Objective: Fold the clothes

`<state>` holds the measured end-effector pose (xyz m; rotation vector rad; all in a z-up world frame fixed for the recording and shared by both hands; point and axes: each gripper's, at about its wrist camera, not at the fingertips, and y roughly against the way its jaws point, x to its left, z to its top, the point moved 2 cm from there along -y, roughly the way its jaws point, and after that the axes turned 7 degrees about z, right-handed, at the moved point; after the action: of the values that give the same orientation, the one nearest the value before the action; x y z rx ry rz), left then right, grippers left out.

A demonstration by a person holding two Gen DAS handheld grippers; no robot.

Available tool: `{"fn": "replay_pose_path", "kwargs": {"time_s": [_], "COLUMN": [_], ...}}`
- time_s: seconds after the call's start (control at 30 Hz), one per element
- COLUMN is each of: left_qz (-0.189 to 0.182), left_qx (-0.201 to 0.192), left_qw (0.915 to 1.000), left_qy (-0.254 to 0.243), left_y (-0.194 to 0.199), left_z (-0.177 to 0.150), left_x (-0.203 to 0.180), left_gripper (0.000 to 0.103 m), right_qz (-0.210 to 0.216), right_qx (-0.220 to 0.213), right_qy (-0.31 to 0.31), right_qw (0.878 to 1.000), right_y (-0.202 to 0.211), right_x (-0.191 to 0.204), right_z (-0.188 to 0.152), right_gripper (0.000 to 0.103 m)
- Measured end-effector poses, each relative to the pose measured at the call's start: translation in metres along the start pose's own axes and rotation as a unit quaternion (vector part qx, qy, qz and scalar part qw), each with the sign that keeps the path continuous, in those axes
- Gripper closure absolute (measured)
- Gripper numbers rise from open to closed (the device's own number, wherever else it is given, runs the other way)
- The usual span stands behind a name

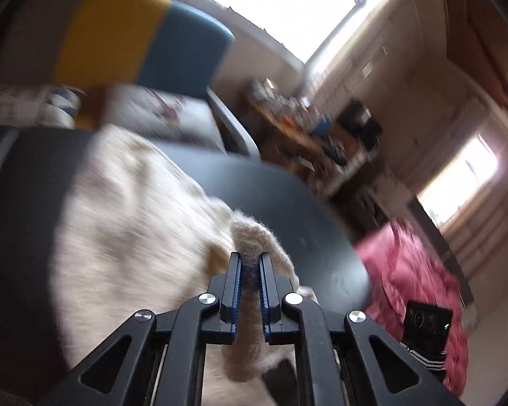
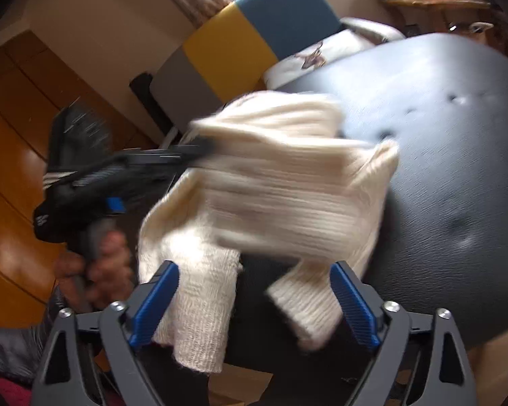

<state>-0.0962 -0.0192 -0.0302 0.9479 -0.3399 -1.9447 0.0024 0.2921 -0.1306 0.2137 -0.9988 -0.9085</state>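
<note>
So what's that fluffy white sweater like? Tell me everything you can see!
The sweater is cream-white, fuzzy knit wool with ribbed rows. It lies crumpled on a round black table, partly lifted, two ribbed ends drooping over the near edge. The left gripper is shut on a fold of its edge. The right gripper stands open; one drooping end hangs beside its blue pad, and contact cannot be told. Much of the sweater looks blurred.
</note>
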Motion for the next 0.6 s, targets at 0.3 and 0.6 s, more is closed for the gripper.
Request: {"fn": "replay_pose_path", "kwargs": {"time_s": [0.3,0.6], "left_qz": [0.171,0.309], "left_qx": [-0.069,0.025], "left_qw": [0.9789,0.9143], "left_qy": [0.088,0.261], "left_y": [0.126,0.145], "left_z": [0.005,-0.061], "left_x": [0.161,0.312], "left_gripper": [0.095,0.096], "right_qz": [-0.076,-0.136], "right_qx": [-0.009,0.036], "right_qy": [0.032,0.026], "right_qw": [0.997,0.990], "right_y": [-0.045,-0.110], "right_x": [0.004,-0.024], "right_z": [0.044,0.061], "right_gripper": [0.009,0.005]}}
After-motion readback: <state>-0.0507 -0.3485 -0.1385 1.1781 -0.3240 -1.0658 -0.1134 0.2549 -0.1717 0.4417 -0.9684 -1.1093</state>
